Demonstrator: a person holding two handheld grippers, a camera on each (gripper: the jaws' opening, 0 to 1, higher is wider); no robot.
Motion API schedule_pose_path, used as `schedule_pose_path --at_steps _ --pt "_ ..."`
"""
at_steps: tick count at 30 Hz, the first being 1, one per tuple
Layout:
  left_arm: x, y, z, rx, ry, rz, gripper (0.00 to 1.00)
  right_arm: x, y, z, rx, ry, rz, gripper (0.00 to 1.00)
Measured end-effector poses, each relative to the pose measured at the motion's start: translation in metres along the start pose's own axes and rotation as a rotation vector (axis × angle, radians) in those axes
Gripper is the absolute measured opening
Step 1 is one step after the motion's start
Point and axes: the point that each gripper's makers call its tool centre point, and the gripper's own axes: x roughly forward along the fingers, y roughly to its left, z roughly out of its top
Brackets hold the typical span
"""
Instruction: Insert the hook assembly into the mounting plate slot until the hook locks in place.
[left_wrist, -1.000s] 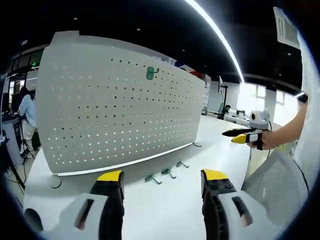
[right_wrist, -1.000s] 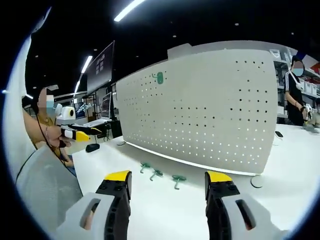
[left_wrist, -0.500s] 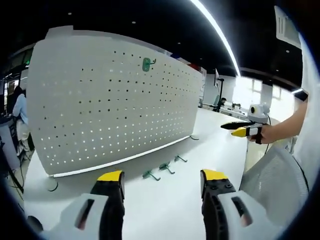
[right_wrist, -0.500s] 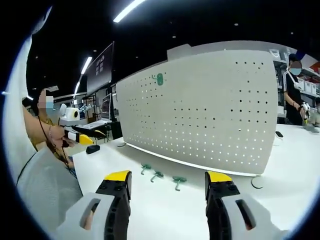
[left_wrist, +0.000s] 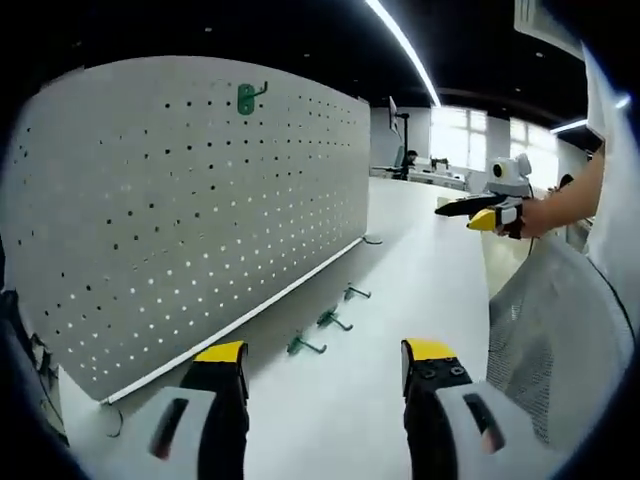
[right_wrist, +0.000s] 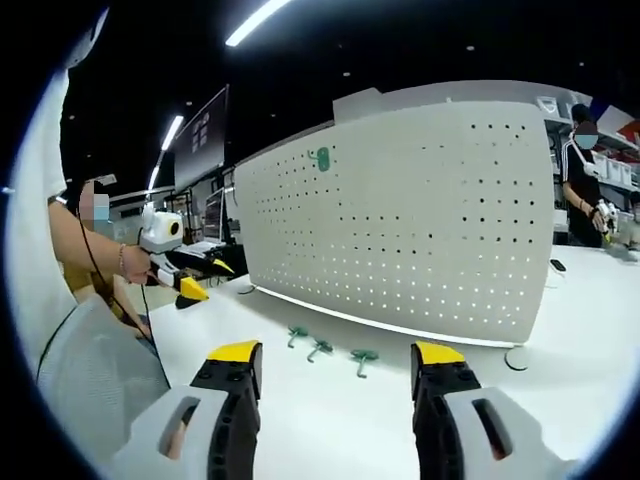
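Clearly nothing is held yet: the left gripper (left_wrist: 322, 365) has its jaws spread and empty, and the right gripper (right_wrist: 335, 368) is spread and empty too. Three green hooks (left_wrist: 305, 346) lie in a row on the white table (left_wrist: 420, 260) just in front of the foot of the upright pegboard (left_wrist: 180, 210), the row running parallel to the board's bottom edge. One green hook (left_wrist: 247, 97) already hangs near the board's top edge. From the left gripper the nearest loose hook lies straight ahead between the jaws, so that hand seems better placed; from the right gripper the row (right_wrist: 325, 349) sits ahead, slightly left
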Motion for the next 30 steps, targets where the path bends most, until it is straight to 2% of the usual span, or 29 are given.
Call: schedule_pose_path --at_steps 12,16,27,30 --pt "0.021 0.006 -0.003 0.050 0.055 -0.060 0.65 -0.004 -0.001 -0.004 0.016 0.019 -0.023 0.65" --pt "0.029 0.010 -0.010 0.065 0.091 -0.075 0.66 -0.005 0.000 -0.004 0.017 0.021 -0.021 0.65" --pt "0.046 0.014 -0.012 0.076 0.114 -0.112 0.66 -0.009 0.002 -0.006 0.010 0.033 -0.019 0.67" --pt "0.052 0.015 -0.016 0.079 0.139 -0.119 0.69 -0.011 0.003 -0.007 0.005 0.038 -0.016 0.68"
